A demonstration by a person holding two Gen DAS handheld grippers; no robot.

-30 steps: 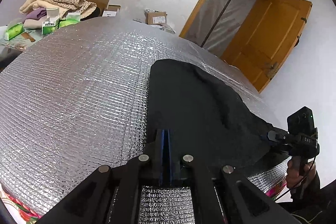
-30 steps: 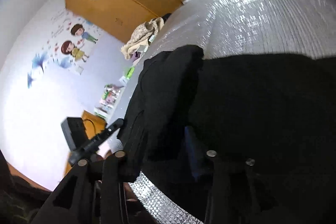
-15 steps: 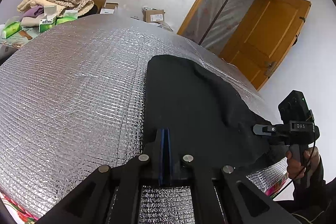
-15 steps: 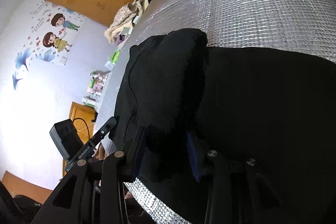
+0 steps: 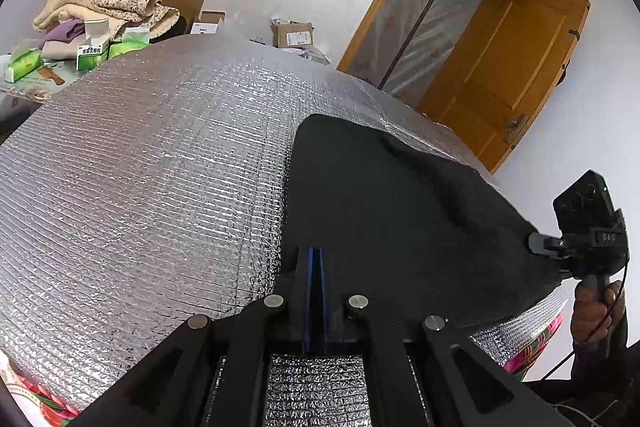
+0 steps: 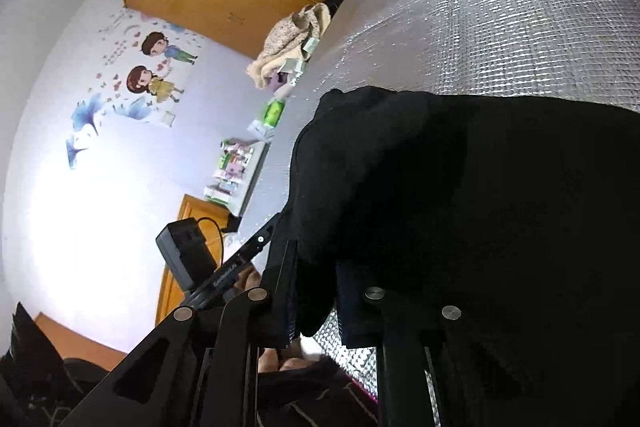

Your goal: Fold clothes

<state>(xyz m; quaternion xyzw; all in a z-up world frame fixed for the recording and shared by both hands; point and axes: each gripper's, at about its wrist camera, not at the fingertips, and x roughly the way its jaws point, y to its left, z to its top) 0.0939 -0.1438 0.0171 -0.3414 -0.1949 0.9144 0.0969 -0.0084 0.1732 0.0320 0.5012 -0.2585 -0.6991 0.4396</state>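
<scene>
Black garment [image 5: 384, 211], matte dark fabric, lay spread over the silver quilted cover, filling the lower centre to right of the left wrist frame. Far edge rounded; a soft ridge ran diagonally across it. In the right wrist frame one corner stood bunched and lifted, centre.

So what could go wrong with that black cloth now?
The right gripper has just been closing on a thick bunch of the black garment, so it might grab several layers and fold crooked. The left gripper pinches only the very edge, which could slip out when lifted. The garment also lies close to the silver mat's near edge and could slide off.
</scene>
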